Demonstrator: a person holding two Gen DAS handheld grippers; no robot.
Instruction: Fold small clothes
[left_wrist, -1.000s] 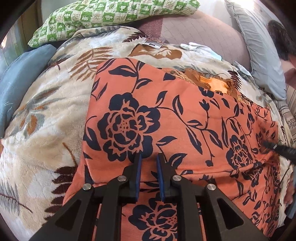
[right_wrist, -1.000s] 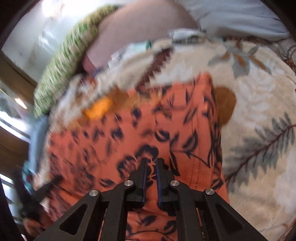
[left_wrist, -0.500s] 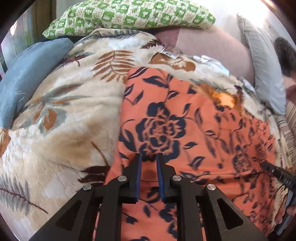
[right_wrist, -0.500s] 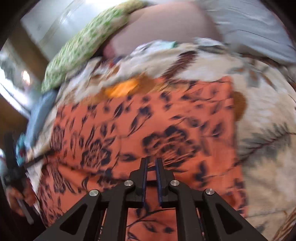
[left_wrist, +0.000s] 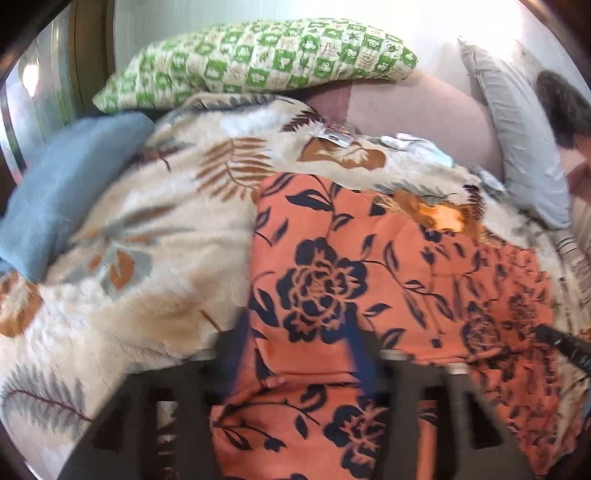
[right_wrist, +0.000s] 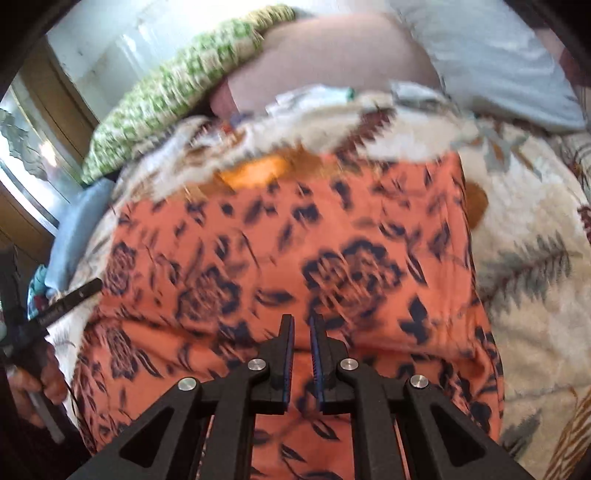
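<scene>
Lying spread across a cream leaf-print blanket on the bed, an orange cloth with dark navy flowers, directly ahead of and beneath both claws. Left claw blurred by motion, its 2 fingers spread wide apart, released, straddling the near left part of the cloth with fabric showing between them. Just left of that claw, the cloth's left edge against bare blanket. Right claw sharp in its own view, its 2 blue-lined fingers nearly together with a narrow gap and cloth visible through it; cannot tell whether any fabric is pinched. Right of that claw, the cloth's right edge and more blanket. Far left of the right claw, the other tool's dark finger tip over the cloth's edge, gripped by a hand. Far ahead of the left claw, a green checked pillow at the head of the bed; ahead and left, a blue cushion; ahead and right, a grey pillow. Beyond the cloth's far edge, a brighter orange patch on the blanket.
</scene>
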